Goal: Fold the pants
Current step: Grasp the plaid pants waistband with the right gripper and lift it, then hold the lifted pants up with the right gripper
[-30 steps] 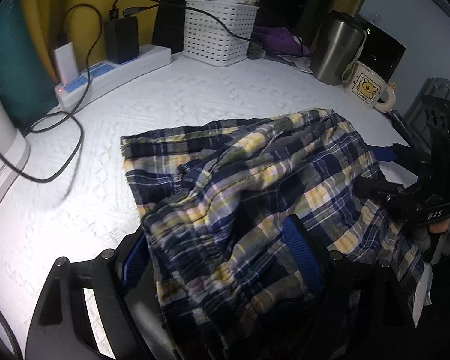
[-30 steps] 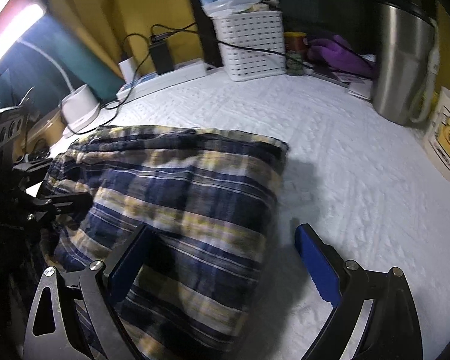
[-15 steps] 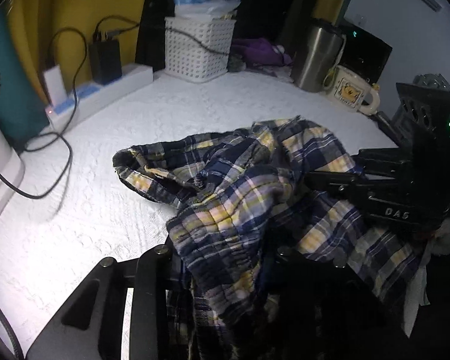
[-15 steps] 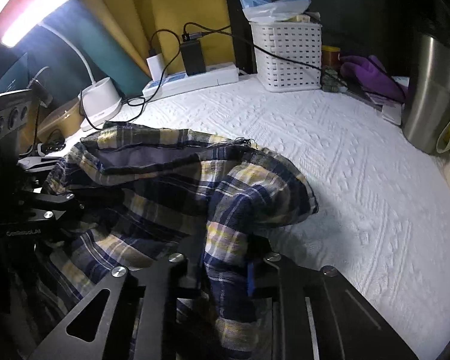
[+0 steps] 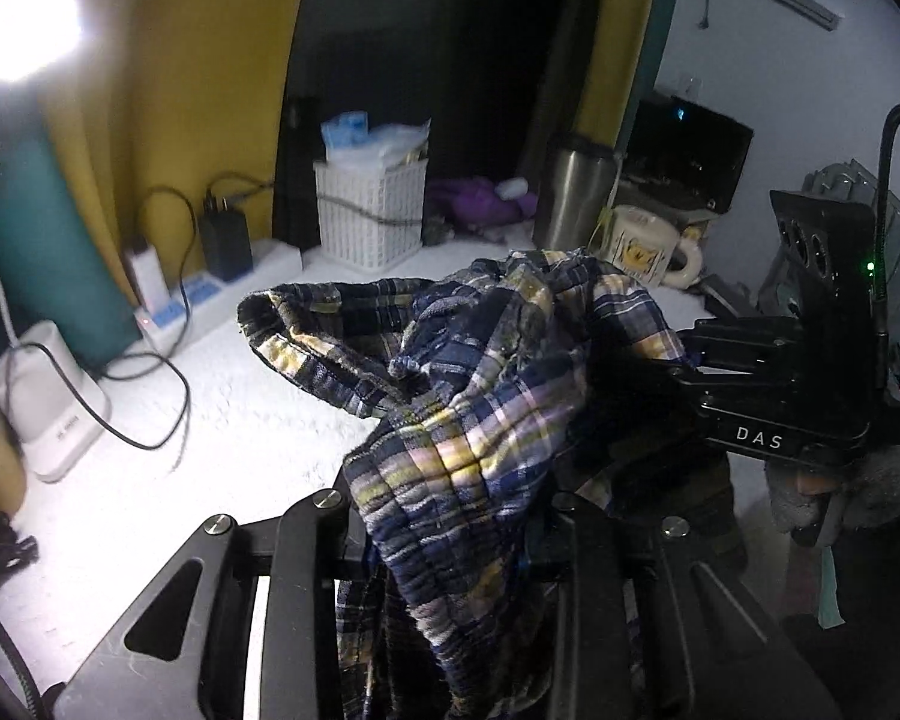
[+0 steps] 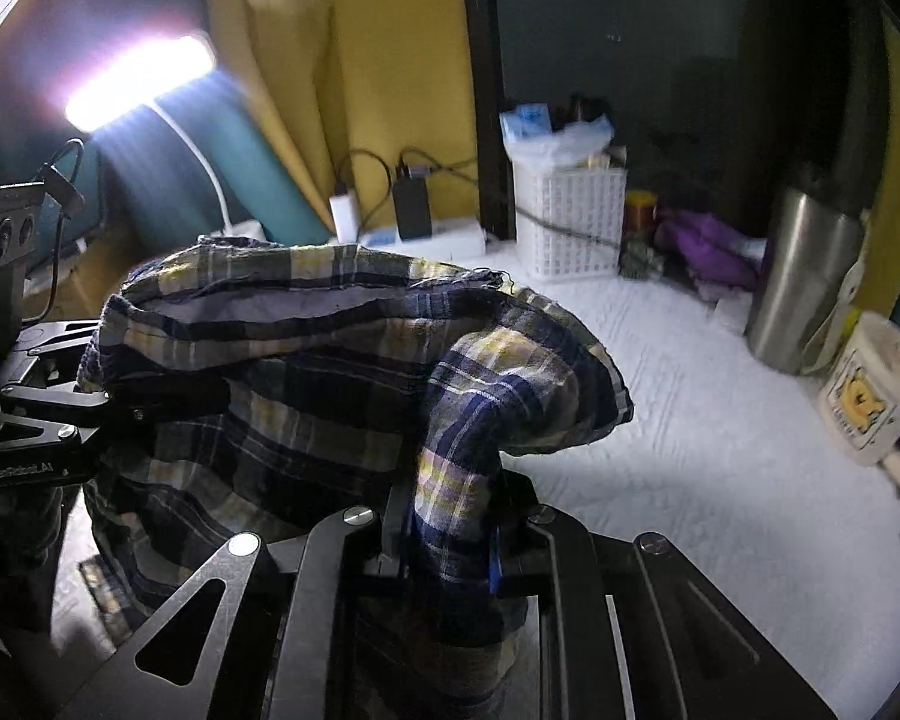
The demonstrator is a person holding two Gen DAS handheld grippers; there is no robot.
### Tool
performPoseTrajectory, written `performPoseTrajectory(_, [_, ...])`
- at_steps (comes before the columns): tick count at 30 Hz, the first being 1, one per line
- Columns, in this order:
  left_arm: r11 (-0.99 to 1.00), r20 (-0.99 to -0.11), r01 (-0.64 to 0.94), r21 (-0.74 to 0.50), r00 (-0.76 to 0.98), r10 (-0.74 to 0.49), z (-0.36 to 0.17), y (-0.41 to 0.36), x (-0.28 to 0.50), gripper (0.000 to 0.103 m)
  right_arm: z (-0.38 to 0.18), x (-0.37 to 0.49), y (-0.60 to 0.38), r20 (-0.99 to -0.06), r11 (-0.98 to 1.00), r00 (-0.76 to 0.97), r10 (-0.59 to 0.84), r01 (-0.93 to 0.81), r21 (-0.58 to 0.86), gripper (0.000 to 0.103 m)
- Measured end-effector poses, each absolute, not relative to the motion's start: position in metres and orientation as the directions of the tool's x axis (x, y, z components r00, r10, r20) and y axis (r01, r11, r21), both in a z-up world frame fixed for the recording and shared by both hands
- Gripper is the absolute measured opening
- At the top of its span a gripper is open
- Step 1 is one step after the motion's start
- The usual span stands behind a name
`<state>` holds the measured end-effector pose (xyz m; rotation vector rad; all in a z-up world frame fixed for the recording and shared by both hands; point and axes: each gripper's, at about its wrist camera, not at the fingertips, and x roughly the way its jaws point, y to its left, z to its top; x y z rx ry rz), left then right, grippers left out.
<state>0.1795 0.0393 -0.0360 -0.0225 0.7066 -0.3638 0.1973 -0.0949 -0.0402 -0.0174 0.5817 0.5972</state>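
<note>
My left tool [image 5: 450, 534] is clamped on a bunch of the navy, yellow and white plaid woven pants [image 5: 468, 396], jaws nearly closed, cloth puckered and ribbed where it gathers between the black metal fingers. My right tool [image 6: 450, 531] is pinched tight on another fold of the same pants, a narrow strip of plaid standing up between its jaws, blue pad edge showing beside it. The pants hang lifted between both tools above the white textured quilted table cover [image 6: 690, 456], one open hem drooping in a loop, plain grey lining visible inside in the right view. Soft, thin, wrinkly fabric.

The right tool's body reads "DAS" in white letters in the left view; the left tool's body reads "GenRobot.AI" in the right view.

At the back: white plastic lattice basket [image 5: 369, 213] stuffed with crinkly plastic packets, brushed steel tumbler [image 6: 810, 288], cream ceramic mug with a yellow cartoon print [image 5: 648, 246], white power strip [image 6: 426, 237] with a black charger brick and cables. White lamp base [image 5: 48, 402] has small writing, too small to read.
</note>
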Motion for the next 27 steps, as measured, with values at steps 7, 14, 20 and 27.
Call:
performPoseTrajectory(7, [0.944,-0.57,0.315,-0.102,0.759,-0.315,-0.005,0.035,0.149,0.029,-0.012,0.164,-0.102,-0.454,0.83,0.714,0.534,-0.546,0.117,0.017])
performPoseTrajectory(14, [0.951,-0.509,0.302,-0.063,0.81,-0.291,0.02,0.032,0.112,0.029,0.014,0.127,-0.107,-0.382,0.822,0.743,0.55,-0.562,0.09,0.017])
performPoseTrajectory(20, [0.961,-0.449,0.277,-0.024,0.855,-0.258,0.042,0.033,0.071,0.029,0.036,0.098,-0.104,-0.324,0.809,0.757,0.568,-0.585,0.052,0.017])
performPoseTrajectory(27, [0.971,-0.392,0.237,0.0,0.894,-0.218,0.058,0.044,0.033,0.029,0.056,0.066,-0.096,-0.264,0.787,0.758,0.597,-0.616,0.01,0.017])
